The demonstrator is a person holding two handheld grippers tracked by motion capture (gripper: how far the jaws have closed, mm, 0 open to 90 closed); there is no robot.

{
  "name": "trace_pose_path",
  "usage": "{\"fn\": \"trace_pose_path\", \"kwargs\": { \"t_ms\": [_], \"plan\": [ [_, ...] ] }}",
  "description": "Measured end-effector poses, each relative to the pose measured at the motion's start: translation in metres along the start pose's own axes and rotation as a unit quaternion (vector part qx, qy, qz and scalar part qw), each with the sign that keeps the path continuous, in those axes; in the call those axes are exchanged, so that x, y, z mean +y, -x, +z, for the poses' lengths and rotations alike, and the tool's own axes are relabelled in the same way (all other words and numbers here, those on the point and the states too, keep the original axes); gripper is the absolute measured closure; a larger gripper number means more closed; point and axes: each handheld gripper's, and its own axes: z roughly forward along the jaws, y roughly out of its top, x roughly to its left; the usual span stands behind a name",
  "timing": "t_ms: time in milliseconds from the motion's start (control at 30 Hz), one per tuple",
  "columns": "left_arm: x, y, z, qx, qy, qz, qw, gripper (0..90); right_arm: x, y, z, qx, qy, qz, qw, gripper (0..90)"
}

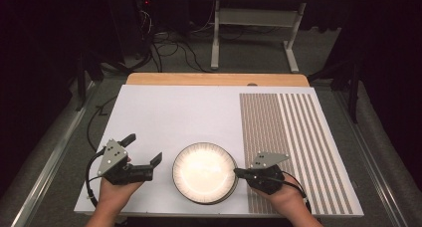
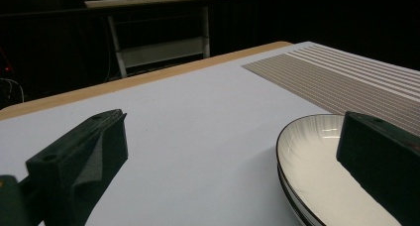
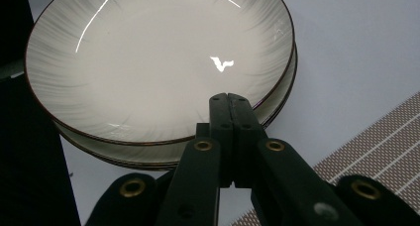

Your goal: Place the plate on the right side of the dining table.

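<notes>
Left gripper (image 1: 146, 148) jaws wide, holding nothing, just left of stacked plates (image 1: 204, 171); right gripper (image 1: 238, 171) jaws closed, empty, tips at plates' right rim

Counted on the table: plates (image 1: 204, 172), two, stacked one on the other; striped mat (image 1: 293, 142), one; white sheet (image 1: 169, 117), one; grippers, two, left gripper (image 1: 144, 160) and right gripper (image 1: 238, 172).

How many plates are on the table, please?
2, as far as I can see. The top plate lies on the white mat, between the two hands. The bottom plate is stacked directly under it; only its rim shows. More may be hidden underneath.
</notes>
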Motion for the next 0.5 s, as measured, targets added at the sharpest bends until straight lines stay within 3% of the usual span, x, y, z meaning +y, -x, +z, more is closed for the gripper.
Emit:
{"fn": "trace_pose_path", "kwargs": {
  "t_ms": [500],
  "plan": [
    [0.001,-0.001,-0.002,0.000,0.004,-0.004,1.0000,0.0,0.005,-0.008,0.013,0.013,-0.007,-0.008,0.9999,90.0]
  ]
}}
